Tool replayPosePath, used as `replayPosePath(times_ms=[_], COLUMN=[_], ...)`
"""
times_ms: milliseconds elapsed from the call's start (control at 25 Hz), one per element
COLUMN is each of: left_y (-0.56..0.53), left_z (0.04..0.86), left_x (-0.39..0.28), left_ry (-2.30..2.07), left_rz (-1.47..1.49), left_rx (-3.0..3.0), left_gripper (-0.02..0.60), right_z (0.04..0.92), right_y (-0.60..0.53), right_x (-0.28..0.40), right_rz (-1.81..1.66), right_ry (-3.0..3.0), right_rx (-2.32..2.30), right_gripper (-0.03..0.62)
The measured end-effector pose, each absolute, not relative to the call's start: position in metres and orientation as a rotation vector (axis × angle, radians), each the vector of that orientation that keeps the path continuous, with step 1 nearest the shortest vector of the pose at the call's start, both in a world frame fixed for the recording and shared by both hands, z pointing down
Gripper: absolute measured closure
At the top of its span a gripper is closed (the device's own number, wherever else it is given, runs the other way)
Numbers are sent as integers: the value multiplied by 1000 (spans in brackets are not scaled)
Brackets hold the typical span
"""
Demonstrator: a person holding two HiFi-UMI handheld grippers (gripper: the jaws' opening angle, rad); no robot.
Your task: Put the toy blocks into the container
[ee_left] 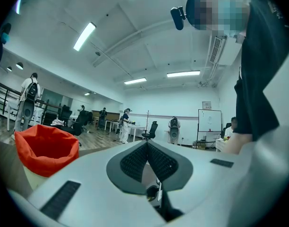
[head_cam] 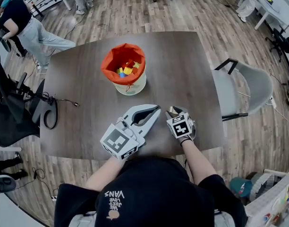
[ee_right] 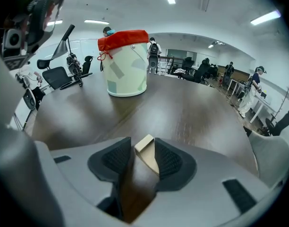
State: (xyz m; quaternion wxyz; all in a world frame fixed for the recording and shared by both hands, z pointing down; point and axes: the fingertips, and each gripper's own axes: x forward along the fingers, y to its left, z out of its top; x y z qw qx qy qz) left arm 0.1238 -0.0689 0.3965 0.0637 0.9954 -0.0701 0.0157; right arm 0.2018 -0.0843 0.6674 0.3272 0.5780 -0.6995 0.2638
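The container point(head_cam: 133, 86) is a pale tub with an orange liner and stands at the middle of the dark table point(head_cam: 182, 65); several coloured toy blocks point(head_cam: 125, 71) lie inside it. In the right gripper view the container point(ee_right: 127, 63) stands far ahead. A tan wooden block point(ee_right: 147, 151) lies on the table between the jaws of my right gripper point(ee_right: 142, 140), leaning towards the right pad with a gap at the left one; the jaws are open. My right gripper point(head_cam: 173, 110) points down near the front edge. My left gripper point(head_cam: 157, 109) rests level beside it, shut and empty point(ee_left: 147, 144).
A black cable point(head_cam: 64, 100) and a cable loop point(head_cam: 50, 116) lie at the table's left end. A grey chair point(head_cam: 250, 86) stands to the right and a black chair point(head_cam: 7, 115) to the left. A person point(head_cam: 21, 25) sits far left.
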Motion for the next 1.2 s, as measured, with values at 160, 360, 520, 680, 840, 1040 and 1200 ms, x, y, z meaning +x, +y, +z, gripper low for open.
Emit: replayPosePath(times_ms=[160,360,520,680,840,1040,1200], left_y=[-68,-68,-68,-69,-68,-67,-66], left_z=[397,398,398,399,400,400,399], left_x=[123,121,119,118,118,120,119], left_ry=[-216,-218,-224,-228,-225,-215,-216], left_rz=[50,62,62,57,55,52,47], left_rx=[3012,3004,3000,2997,2990,2990,2994], left_gripper=[571,571,571,571,571,571,571], right_z=[666,664,664,664,663,652,625], right_y=[-87,-87,-79,-68,-58,-56,-68], right_x=[207,207,205,201,204,207,206], right_rz=[648,612,609,568,514,469,397], right_ry=[-1792,-1794,-1793,-1793,-1773,-1778,-1811], right_rx=[1524,1513,1472,1426,1413,1442,1487], right_gripper=[426,462,477,491,508,515,516])
